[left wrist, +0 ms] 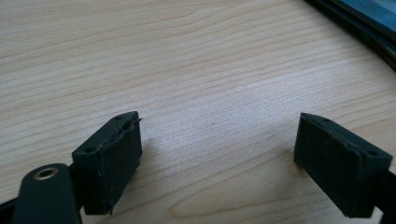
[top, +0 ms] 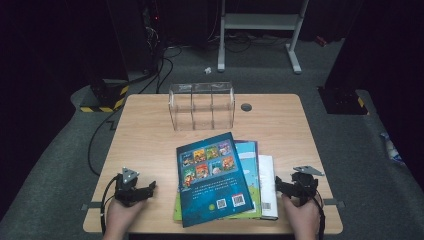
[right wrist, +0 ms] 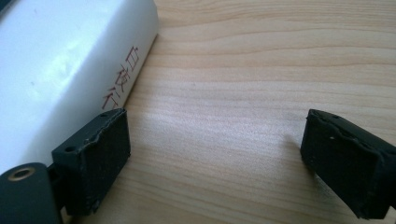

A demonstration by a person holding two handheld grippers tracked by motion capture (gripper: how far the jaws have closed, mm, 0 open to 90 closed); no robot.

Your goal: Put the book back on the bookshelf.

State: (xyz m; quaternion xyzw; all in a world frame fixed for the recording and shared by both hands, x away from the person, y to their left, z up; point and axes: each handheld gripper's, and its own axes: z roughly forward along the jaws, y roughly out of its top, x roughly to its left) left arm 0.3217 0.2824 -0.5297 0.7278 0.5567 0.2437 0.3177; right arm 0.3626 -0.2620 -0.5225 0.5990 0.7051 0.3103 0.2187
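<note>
Red handwritten characters on white book spine (right wrist: 122, 86), QR codes on blue book cover (top: 229, 201)
</note>
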